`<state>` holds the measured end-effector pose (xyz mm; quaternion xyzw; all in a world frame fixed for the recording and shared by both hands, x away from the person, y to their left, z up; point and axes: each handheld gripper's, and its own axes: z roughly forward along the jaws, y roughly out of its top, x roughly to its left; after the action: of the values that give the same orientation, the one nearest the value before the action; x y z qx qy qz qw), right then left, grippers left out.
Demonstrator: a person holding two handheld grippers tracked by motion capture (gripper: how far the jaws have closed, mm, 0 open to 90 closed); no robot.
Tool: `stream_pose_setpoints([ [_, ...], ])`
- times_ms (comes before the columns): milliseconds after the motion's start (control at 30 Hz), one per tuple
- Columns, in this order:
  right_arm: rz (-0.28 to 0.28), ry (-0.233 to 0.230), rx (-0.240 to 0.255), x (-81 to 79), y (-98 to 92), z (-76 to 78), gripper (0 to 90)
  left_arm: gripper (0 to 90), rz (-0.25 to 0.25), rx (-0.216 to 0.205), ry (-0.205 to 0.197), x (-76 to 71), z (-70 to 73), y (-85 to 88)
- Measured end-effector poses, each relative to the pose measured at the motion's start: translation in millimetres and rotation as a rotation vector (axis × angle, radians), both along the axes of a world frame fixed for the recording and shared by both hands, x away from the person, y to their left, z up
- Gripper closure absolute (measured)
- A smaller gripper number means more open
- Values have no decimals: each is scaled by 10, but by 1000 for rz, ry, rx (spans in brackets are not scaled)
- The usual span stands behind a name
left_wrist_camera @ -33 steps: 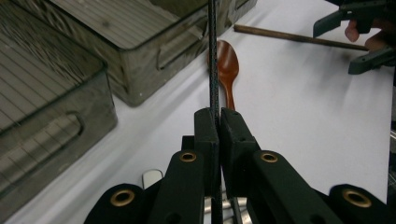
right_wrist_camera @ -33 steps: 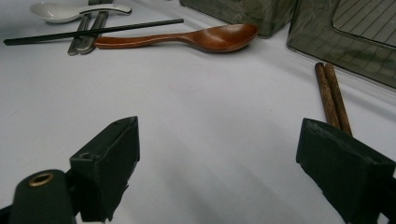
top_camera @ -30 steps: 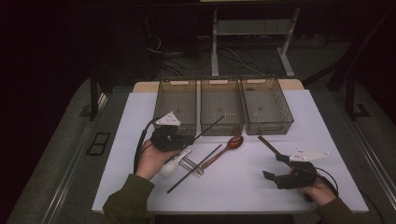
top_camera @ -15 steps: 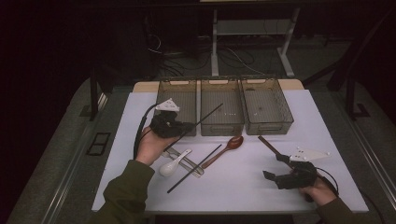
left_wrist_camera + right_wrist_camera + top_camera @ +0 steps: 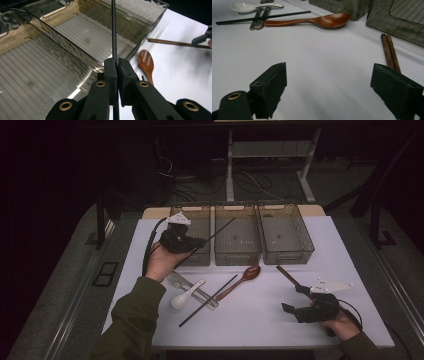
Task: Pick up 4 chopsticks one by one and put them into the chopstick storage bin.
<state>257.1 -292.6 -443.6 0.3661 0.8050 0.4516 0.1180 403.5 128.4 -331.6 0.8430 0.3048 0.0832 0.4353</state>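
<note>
My left gripper (image 5: 196, 243) is shut on a black chopstick (image 5: 217, 231), held in the air over the front of the left bin (image 5: 196, 214). The stick slants up and right, its tip above the middle bin (image 5: 238, 251). In the left gripper view the pads (image 5: 110, 71) pinch the chopstick (image 5: 114, 32) above the bins' ribbed floors. A second black chopstick (image 5: 207, 301) lies on the white table. My right gripper (image 5: 294, 299) rests near the front right, open with nothing between its jaws (image 5: 332, 75). A pair of brown chopsticks (image 5: 390, 52) lies just ahead of its right jaw.
A third clear bin (image 5: 285, 251) stands on the right. A brown wooden spoon (image 5: 242, 279), a white spoon (image 5: 185, 296) and metal cutlery (image 5: 192, 287) lie in the table's (image 5: 260, 320) middle. The spoon (image 5: 324, 20) lies beyond the right gripper.
My left hand has lifted the black chopstick away from the table and carried it back toward the bins. The right gripper has stayed put.
</note>
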Motion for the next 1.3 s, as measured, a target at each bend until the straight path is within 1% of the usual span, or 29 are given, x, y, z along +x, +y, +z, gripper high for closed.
stream_pose_setpoints([
  [67, -2, 2, 0, 1, -2, -1, 129, 849, 0, 4, -5, 51, 22, -3],
  [333, -4, 2, 0, 0, 0, -2, 129, 849, 30, 27, -24, 271, 111, 31],
  [367, -5, 2, 0, 1, -1, -1, 129, 849, 35, 34, -27, 301, 117, 41],
  [467, -3, 1, 3, 2, -6, 1, 129, 849, 63, 28, -28, 395, 112, 77],
  [533, -4, 2, 5, 0, -8, 1, 129, 849, 75, 35, -29, 454, 100, 114],
  [600, -5, 1, 5, -1, -8, 1, 129, 849, 90, 24, -29, 512, 63, 147],
  [667, -8, 2, 7, -3, -9, 6, 129, 849, 109, 21, -18, 566, 11, 180],
  [700, -7, 1, 8, -3, -11, 7, 129, 849, 112, 38, -15, 592, -13, 200],
  [733, -7, 1, 9, -2, -12, 7, 129, 849, 127, 41, -6, 613, -39, 213],
  [800, -6, 1, 10, -2, -12, 8, 129, 849, 140, 53, 0, 660, -87, 241],
  [900, -6, 2, 9, -3, -14, 7, 129, 849, 177, 59, 4, 716, -147, 283],
  [933, -7, 0, 9, -2, -15, 7, 129, 849, 189, 55, 6, 733, -165, 298],
  [1067, -8, 0, 12, -3, -13, 3, 129, 849, 224, 59, 15, 798, -236, 342],
  [1167, -8, 1, 10, -3, -10, 2, 129, 849, 242, 59, 28, 831, -287, 350],
  [1200, -8, 1, 9, -4, -10, 2, 129, 849, 241, 61, 29, 843, -305, 350],
  [1300, -9, 1, 11, -2, -14, 2, 129, 849, 253, 81, 40, 865, -354, 338],
])
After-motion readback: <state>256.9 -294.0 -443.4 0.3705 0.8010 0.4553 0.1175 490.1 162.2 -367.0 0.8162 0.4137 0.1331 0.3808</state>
